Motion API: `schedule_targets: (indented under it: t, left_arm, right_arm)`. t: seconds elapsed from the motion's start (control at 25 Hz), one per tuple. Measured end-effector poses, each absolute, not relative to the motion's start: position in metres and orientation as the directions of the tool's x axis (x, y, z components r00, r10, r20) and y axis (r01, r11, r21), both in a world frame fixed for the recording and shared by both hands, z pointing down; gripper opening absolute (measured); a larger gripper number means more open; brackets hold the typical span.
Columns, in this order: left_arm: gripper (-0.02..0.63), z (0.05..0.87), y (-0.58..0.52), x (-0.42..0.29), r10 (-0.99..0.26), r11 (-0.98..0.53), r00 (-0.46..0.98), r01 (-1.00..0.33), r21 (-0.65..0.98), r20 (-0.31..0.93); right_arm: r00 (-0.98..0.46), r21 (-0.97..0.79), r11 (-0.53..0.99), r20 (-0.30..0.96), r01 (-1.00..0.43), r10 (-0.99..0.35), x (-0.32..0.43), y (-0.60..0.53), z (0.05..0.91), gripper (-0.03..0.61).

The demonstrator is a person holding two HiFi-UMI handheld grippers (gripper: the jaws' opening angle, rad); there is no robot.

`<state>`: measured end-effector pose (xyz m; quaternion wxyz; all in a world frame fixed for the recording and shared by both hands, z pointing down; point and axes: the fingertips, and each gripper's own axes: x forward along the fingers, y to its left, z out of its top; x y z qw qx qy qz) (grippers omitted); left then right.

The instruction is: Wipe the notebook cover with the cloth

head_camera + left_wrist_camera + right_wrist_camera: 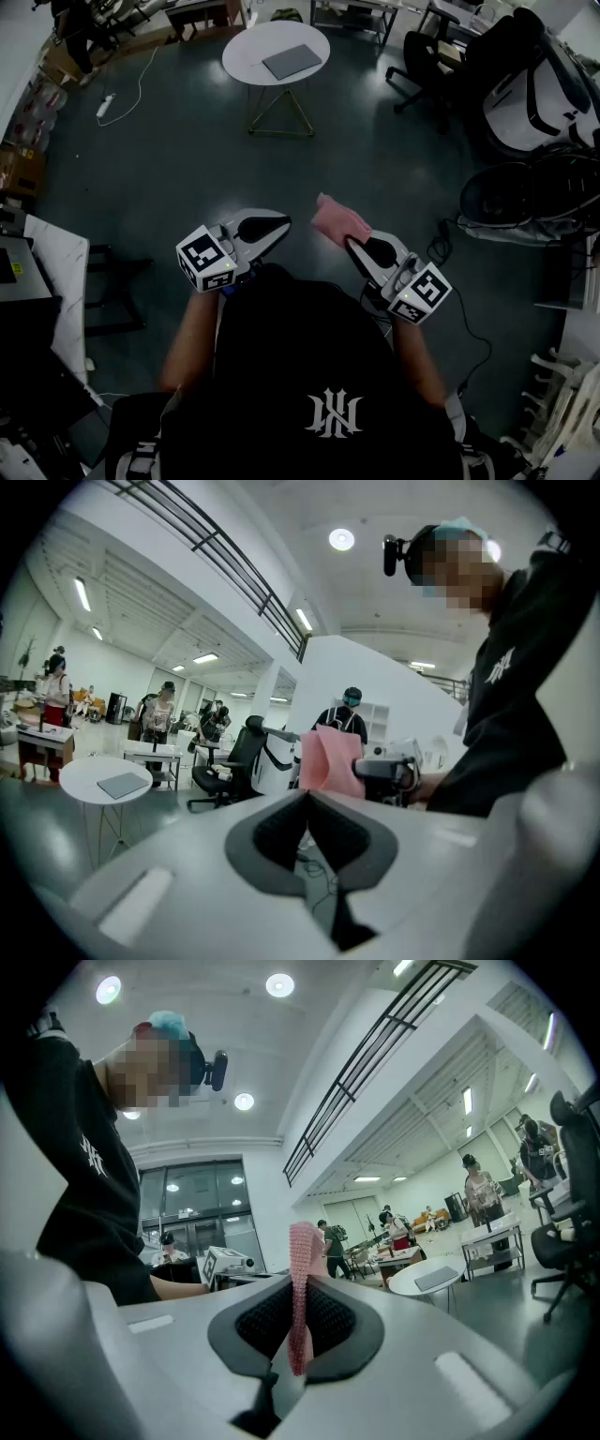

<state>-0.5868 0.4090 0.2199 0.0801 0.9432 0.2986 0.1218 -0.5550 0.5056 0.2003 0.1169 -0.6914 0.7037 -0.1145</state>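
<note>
A grey notebook (292, 61) lies on a round white table (248, 52) far ahead of me; it also shows small in the left gripper view as the notebook (123, 784) and in the right gripper view as the notebook (437, 1278). My right gripper (349, 240) is shut on a pink cloth (337, 219), which stands up between its jaws as a thin pink strip (301, 1288). My left gripper (281, 223) is shut with nothing in it. Both are held close to my body, well short of the table, and the left gripper view catches the cloth (330, 761) beside it.
Dark floor lies between me and the table. Black office chairs (427, 61) stand at the upper right, white robot shells (530, 94) and a cable (459, 309) at the right. A white desk (56, 272) is at my left. Several people stand in the background.
</note>
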Motion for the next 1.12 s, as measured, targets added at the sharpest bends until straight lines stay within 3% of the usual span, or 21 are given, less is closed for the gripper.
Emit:
schedule_targets:
  t: [1.12]
  left_arm:
    - [0.005, 0.226, 0.406, -0.607, 0.549, -0.831, 0.806, 0.499, 0.244, 0.222]
  right_arm:
    - [0.016, -0.318, -0.016, 0.003, -0.948, -1.0, -0.555, 0.516, 0.204, 0.016]
